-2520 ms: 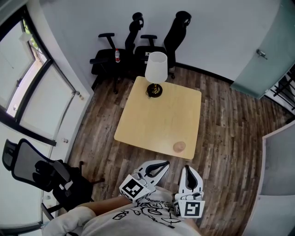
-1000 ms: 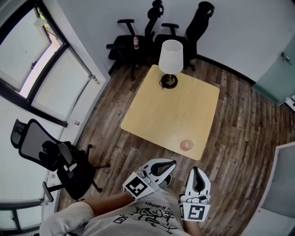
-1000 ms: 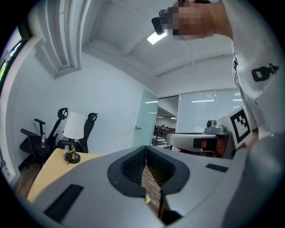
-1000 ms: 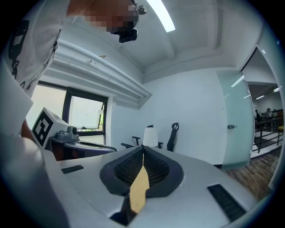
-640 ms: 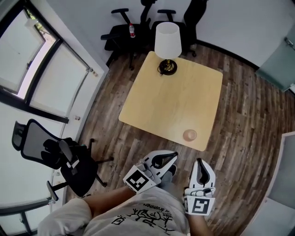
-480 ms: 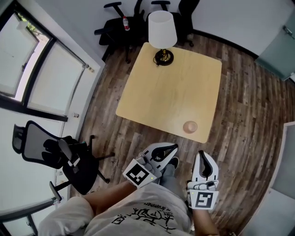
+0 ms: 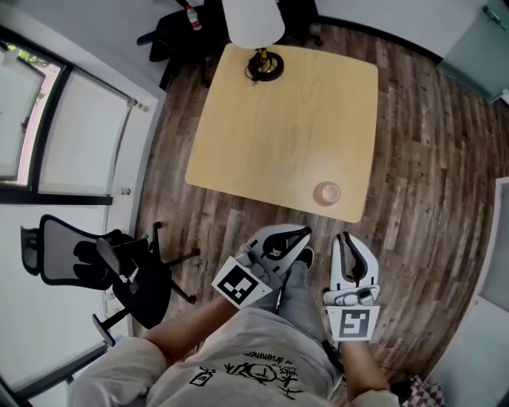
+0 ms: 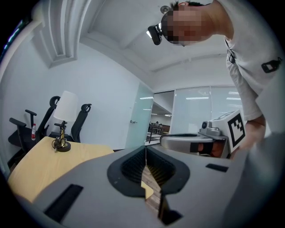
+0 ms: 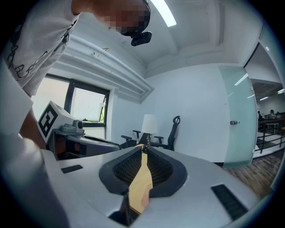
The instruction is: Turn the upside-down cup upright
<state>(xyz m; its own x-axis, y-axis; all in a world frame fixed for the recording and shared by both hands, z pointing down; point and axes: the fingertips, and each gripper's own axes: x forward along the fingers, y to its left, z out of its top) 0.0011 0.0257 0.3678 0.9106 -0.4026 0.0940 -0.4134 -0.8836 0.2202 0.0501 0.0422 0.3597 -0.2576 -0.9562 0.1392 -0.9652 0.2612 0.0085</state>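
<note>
- Head view: the cup (image 7: 326,193) sat on the table (image 7: 278,119), near the corner closest to the person and just inside the near edge. From straight above it was only a pale round disc, so I could not tell which end was up.
- A lamp (image 7: 256,32) stood at the table's far edge, well apart from the cup.
- Both grippers were held off the table, over the wood floor (image 7: 413,143), in front of the person's legs.
- The left gripper (image 7: 298,232) pointed towards the table's near edge with its jaws together and nothing in them.
- The right gripper (image 7: 343,238) was just beside it, aimed roughly below the cup. It was also closed and empty.
- A black chair (image 7: 95,266) stood by the window (image 7: 71,135) on the left. More chairs (image 7: 171,28) stood behind the lamp, one with a bottle (image 7: 189,16) on its seat.
- Left gripper view: the jaws met in a thin seam with nothing clamped. The table and lamp showed off to the left, the right gripper to the right, and no cup could be made out.
- Right gripper view: the jaws were pressed shut on nothing, with only a sliver of tabletop showing through the gap behind the tips. The lamp stood straight ahead and the left gripper sat at the left edge.
</note>
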